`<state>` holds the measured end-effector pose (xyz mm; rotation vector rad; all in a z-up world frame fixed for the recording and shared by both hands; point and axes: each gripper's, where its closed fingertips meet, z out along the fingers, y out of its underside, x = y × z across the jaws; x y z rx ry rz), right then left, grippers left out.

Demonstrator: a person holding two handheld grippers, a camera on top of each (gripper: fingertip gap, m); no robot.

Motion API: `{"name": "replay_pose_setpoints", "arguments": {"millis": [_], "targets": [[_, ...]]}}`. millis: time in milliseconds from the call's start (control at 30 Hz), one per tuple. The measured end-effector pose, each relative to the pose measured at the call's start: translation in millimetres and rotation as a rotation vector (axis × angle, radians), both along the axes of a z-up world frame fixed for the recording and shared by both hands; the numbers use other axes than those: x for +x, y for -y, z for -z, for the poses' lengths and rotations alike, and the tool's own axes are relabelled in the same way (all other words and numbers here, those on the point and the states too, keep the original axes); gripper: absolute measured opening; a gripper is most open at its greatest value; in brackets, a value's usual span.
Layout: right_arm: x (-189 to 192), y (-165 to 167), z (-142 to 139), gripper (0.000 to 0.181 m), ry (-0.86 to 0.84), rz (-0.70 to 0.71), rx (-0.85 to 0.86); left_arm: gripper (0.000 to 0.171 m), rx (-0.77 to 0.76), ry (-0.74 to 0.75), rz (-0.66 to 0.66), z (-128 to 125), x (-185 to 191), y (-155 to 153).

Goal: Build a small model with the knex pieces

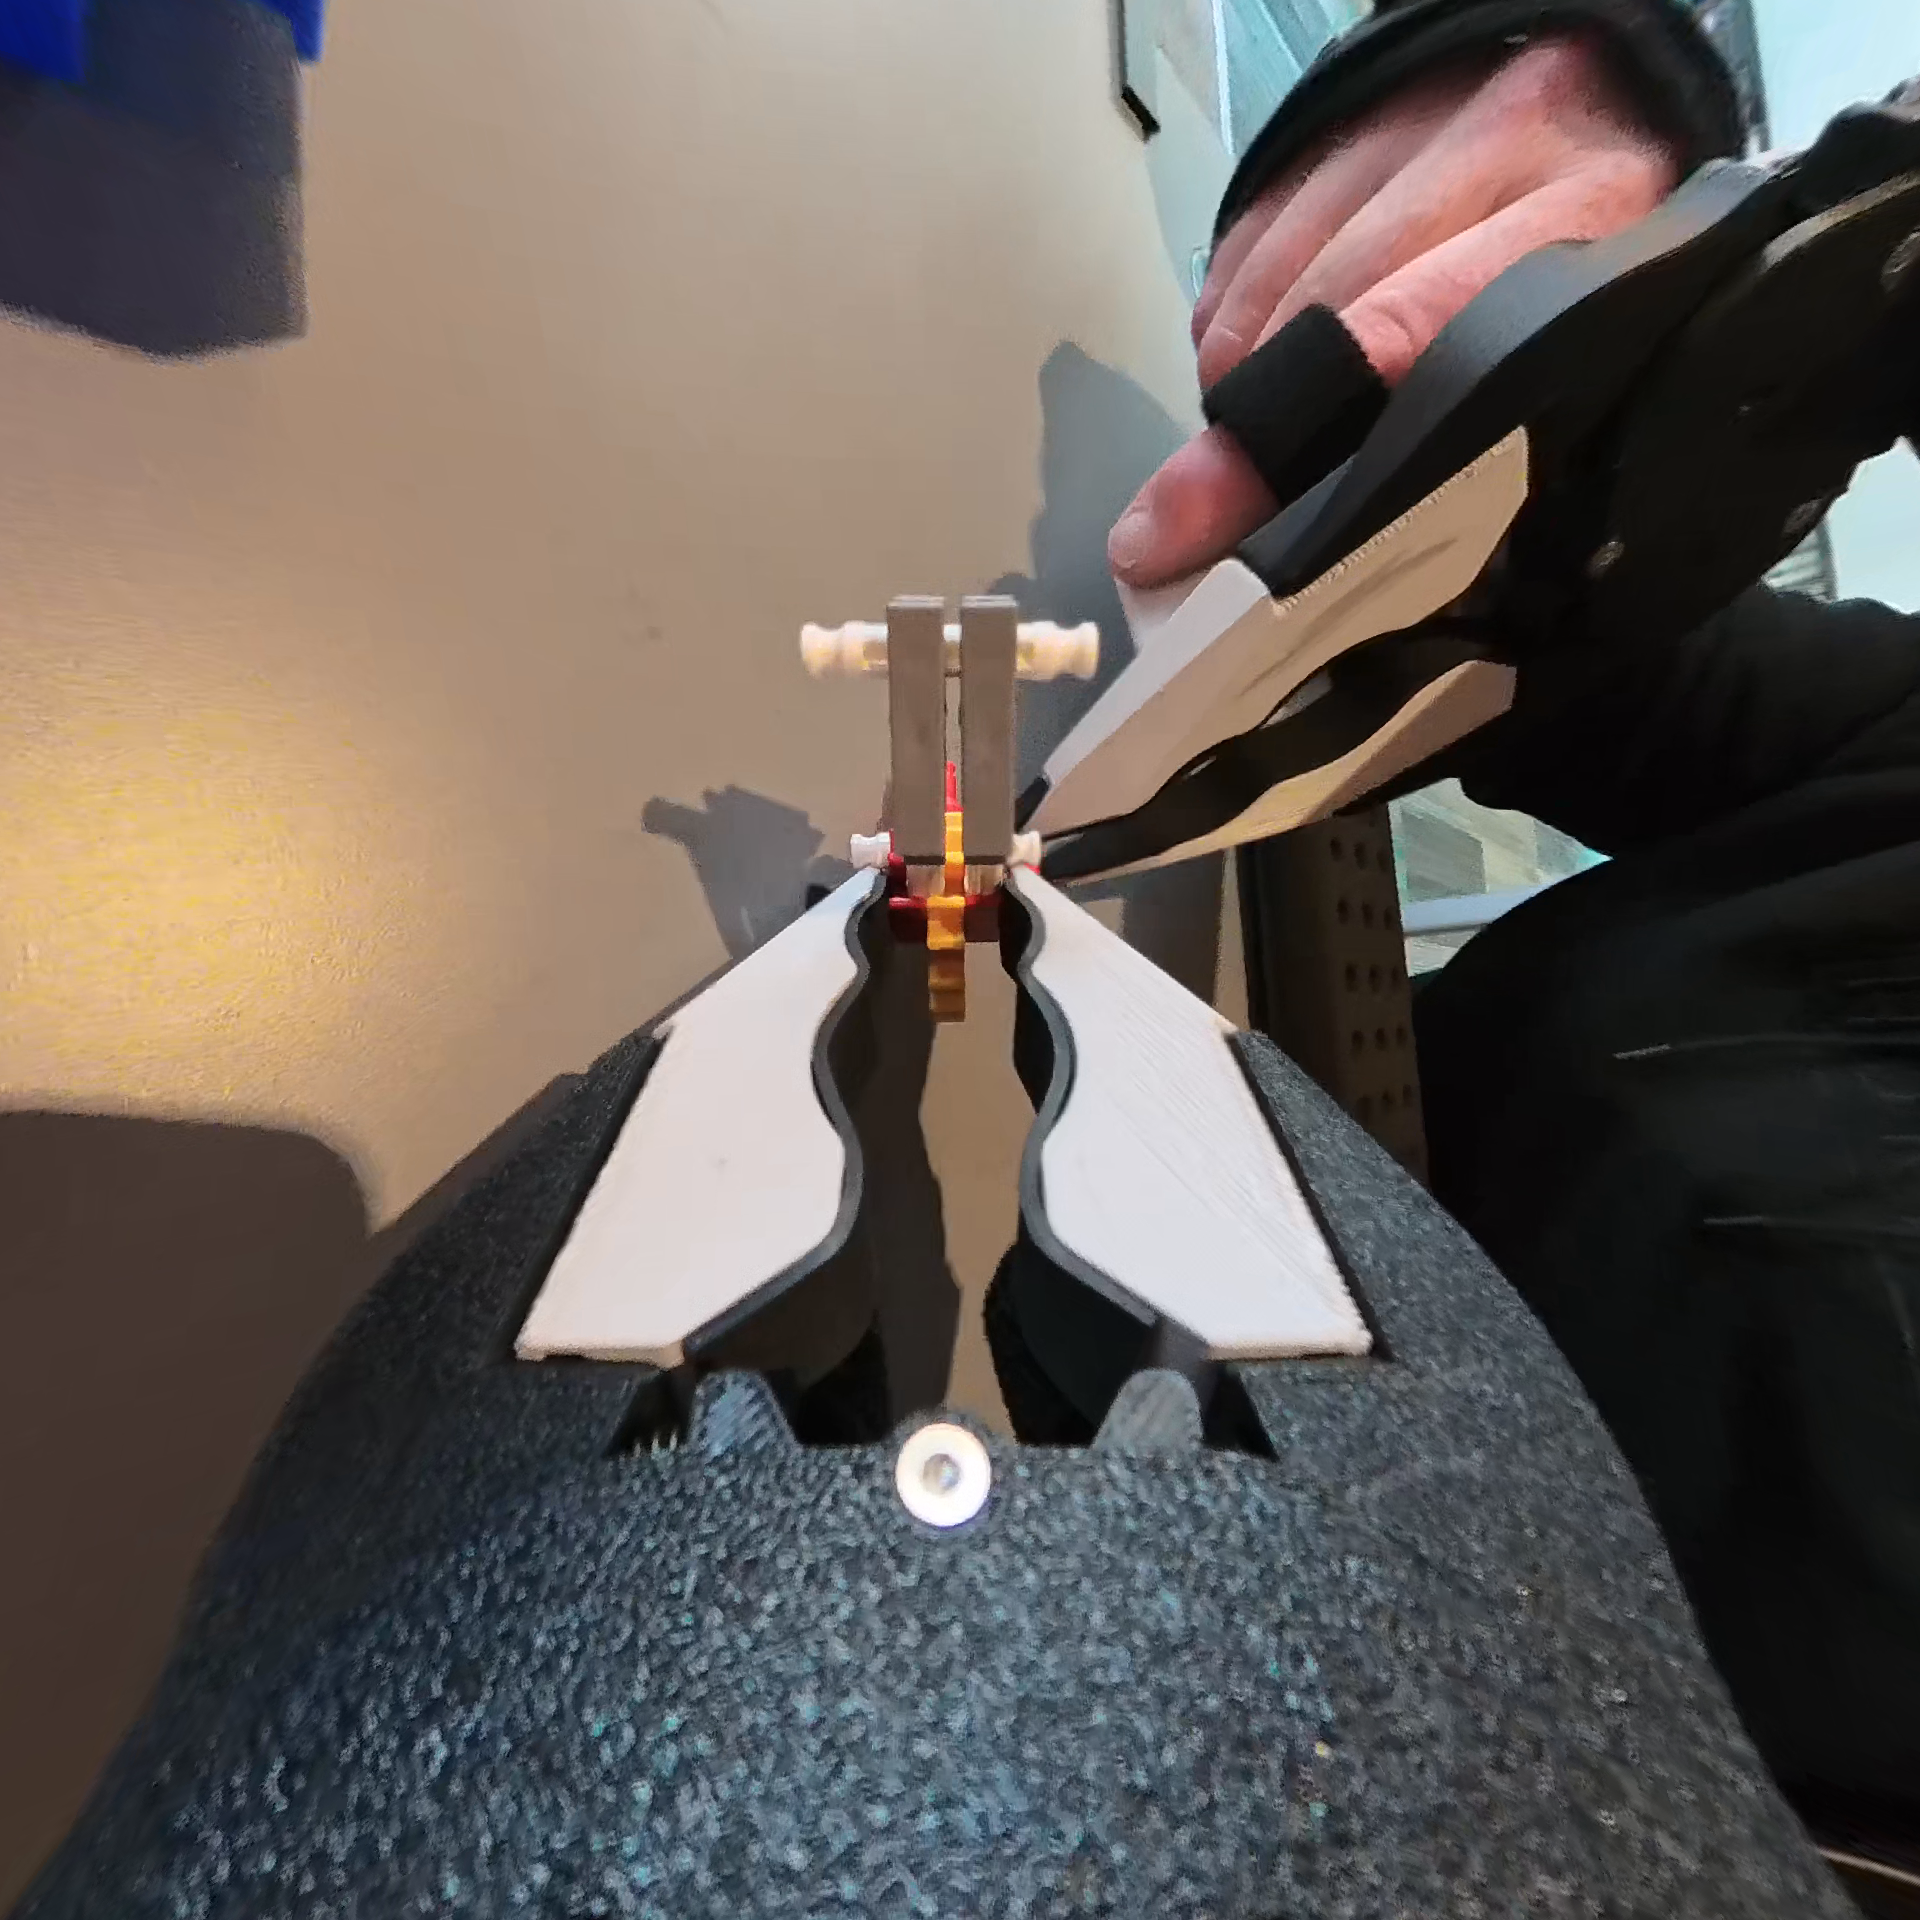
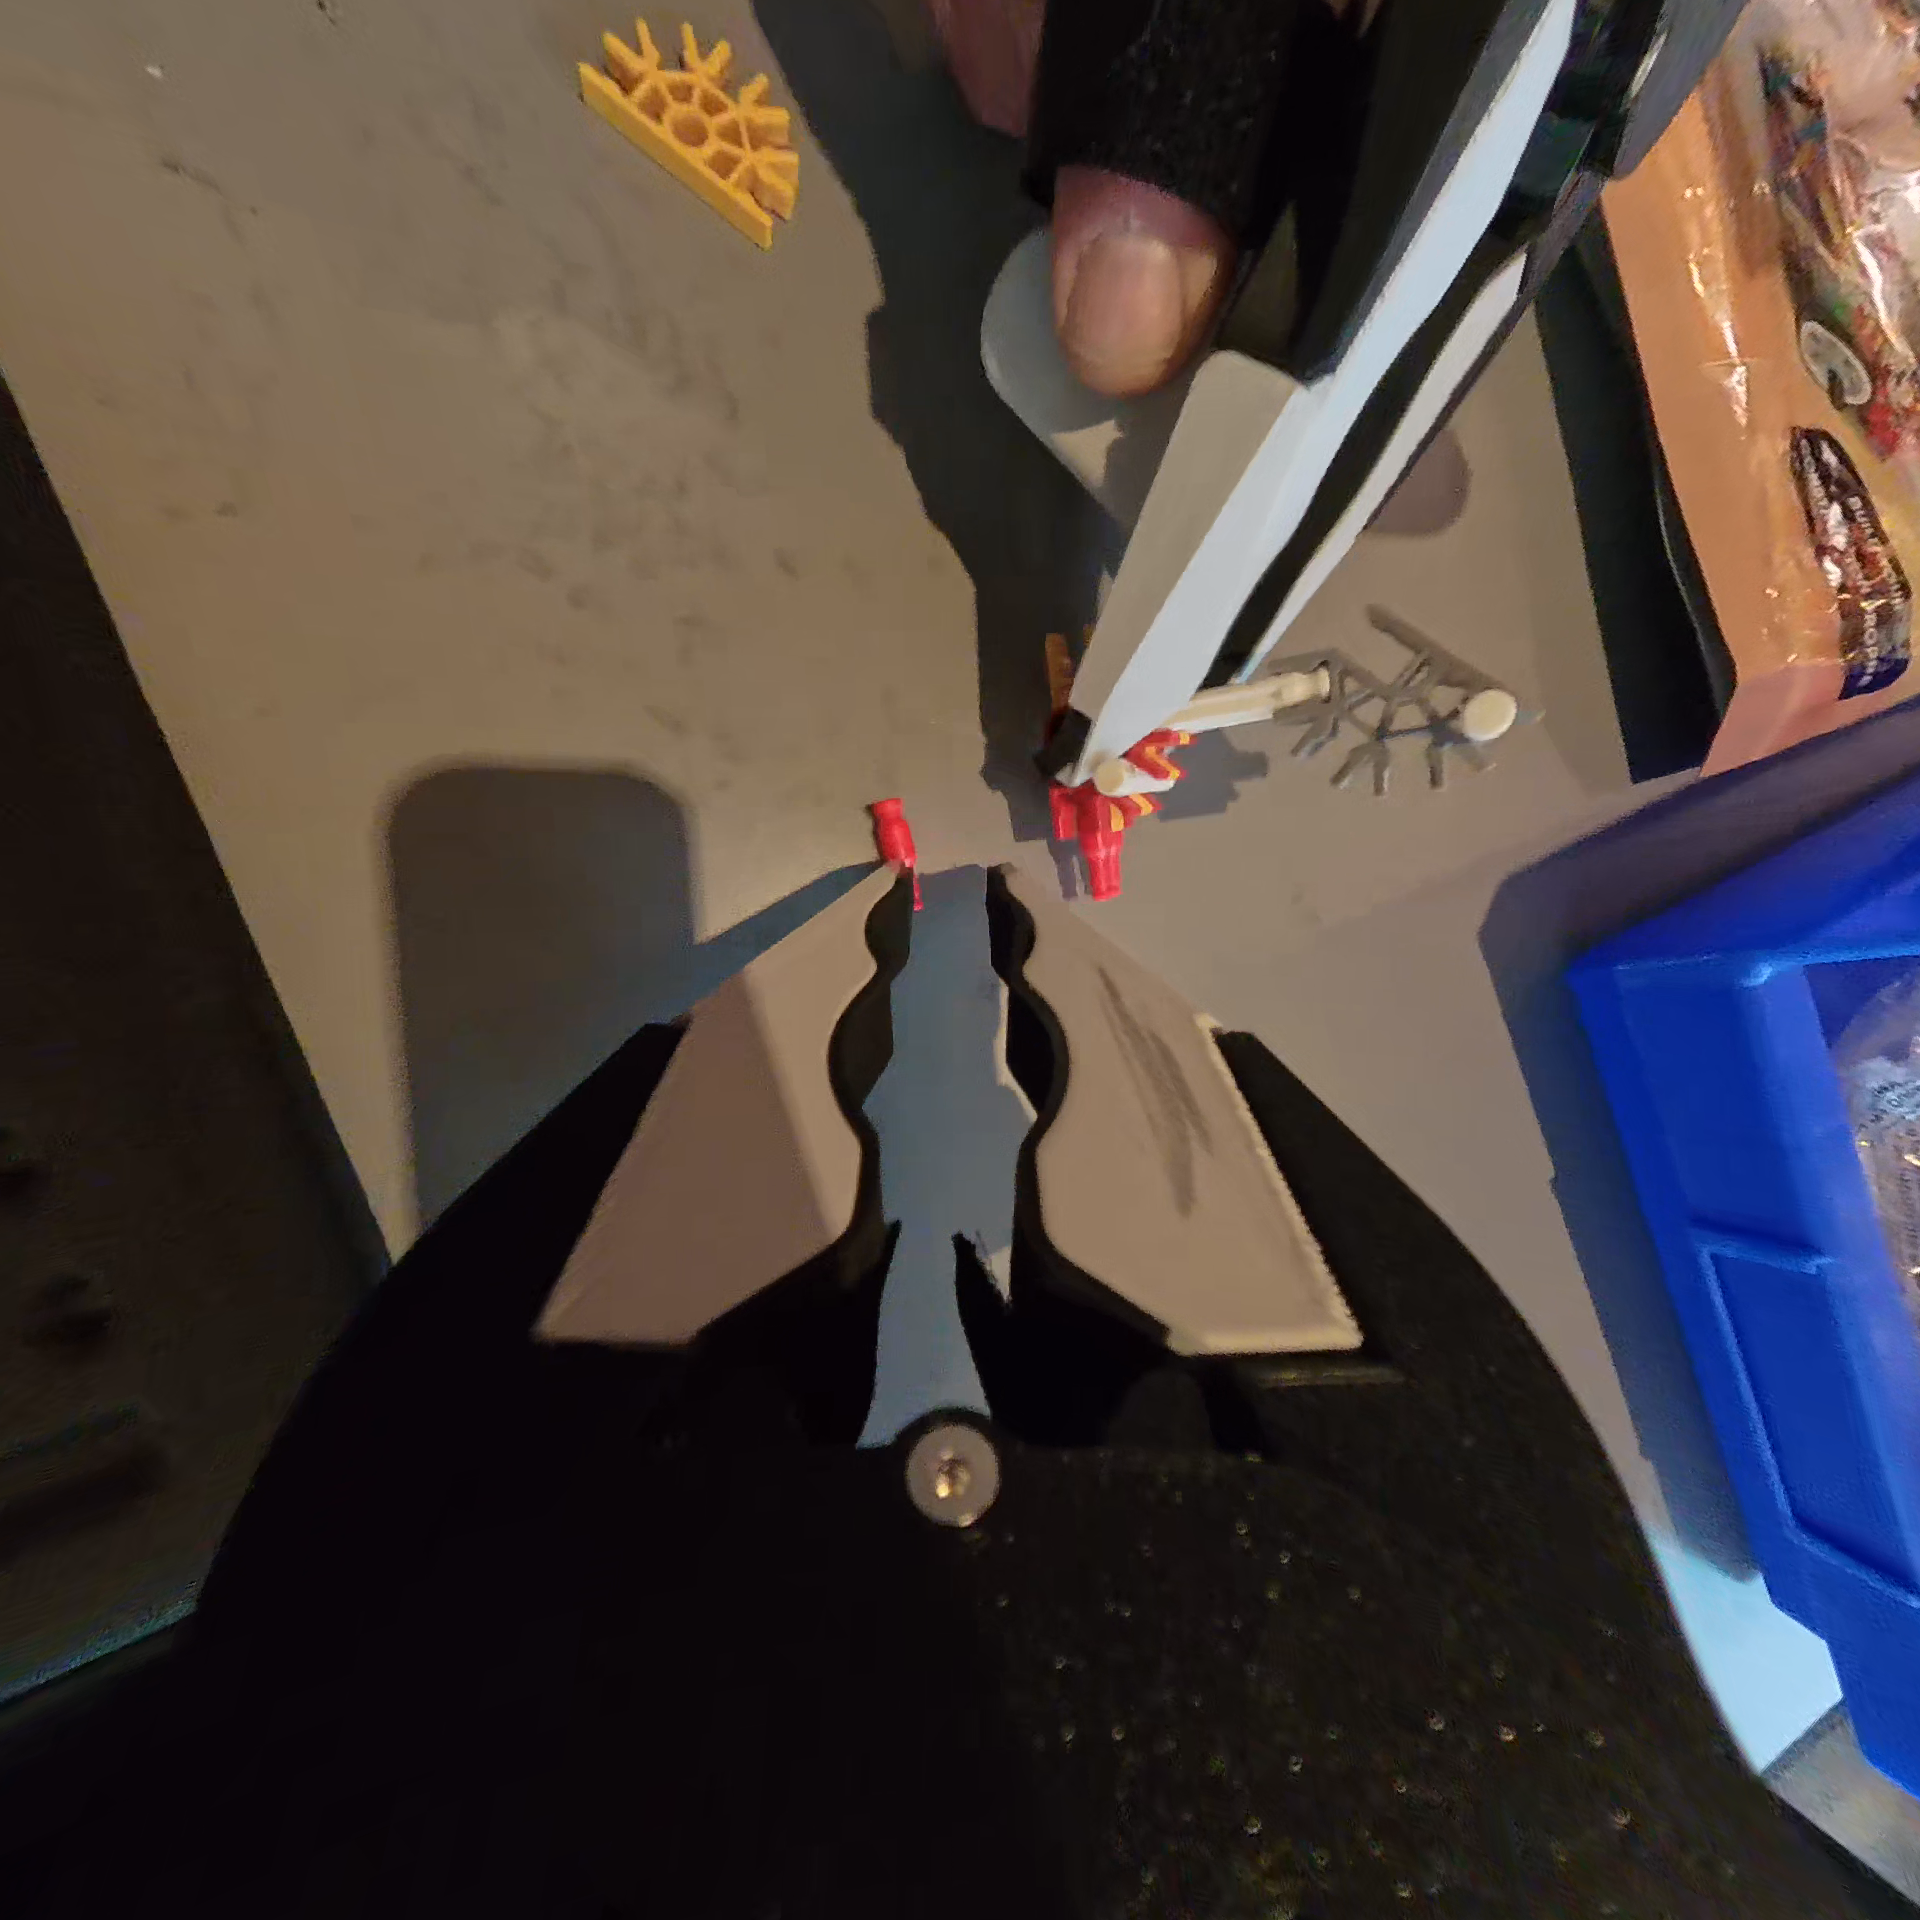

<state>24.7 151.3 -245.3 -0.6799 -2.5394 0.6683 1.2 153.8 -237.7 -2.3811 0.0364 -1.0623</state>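
- Left gripper (image 1: pixel 940 883): clenched on a small assembly (image 1: pixel 914 727) of grey, yellow, red and white toy pieces.
- Right gripper (image 2: pixel 940 883): narrowly parted just beside that assembly, a red rod (image 2: pixel 891 831) at one fingertip; cannot tell whether gripped.
- On the table (image 2: pixel 416 468): yellow connector (image 2: pixel 696 135), blue bin (image 2: pixel 1714 1143).

Left gripper (image 1: pixel 943 883) jaws pinch a small assembly (image 1: pixel 948 790): red and yellow connectors, grey pieces upright, white rod across top. Right gripper (image 1: pixel 1049 847) tips alongside.

Yellow fan-shaped connector (image 2: pixel 694 130), short red rod (image 2: pixel 896 837), blue bin (image 2: pixel 1714 1174), grey table (image 2: pixel 436 468)
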Motion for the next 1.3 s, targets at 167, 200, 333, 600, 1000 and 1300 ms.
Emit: {"name": "replay_pose_setpoints", "arguments": {"millis": [167,200,333,600,1000,1300], "targets": [[3.4,4.1,-4.3,0.014,0.031,-0.021,-0.059,0.017,-0.024,0.074,-0.005,1.5,-0.7,2.2],[3.8,6.7,-6.0,0.015,0.032,-0.034,-0.066,0.017,-0.028,0.092,-0.006,1.3,-0.8,1.8],[0.9,10.4,2.9,0.013,0.038,-0.079,0.01,0.017,-0.052,0.133,0.005,1.0,-1.0,1.4],[-5.6,7.3,-8.6,0.004,-0.011,-0.051,-0.018,0.017,-0.056,0.147,0.012,0.9,-1.1,1.3],[-22.3,-7.0,-11.8,0.004,-0.016,0.059,0.055,0.017,-0.053,0.141,0.011,1.1,-0.8,0.9],[-21.5,-8.1,-10.3,0.004,0.045,0.055,0.085,0.017,-0.049,0.13,0.013,1.5,-0.5,0.5]]}}
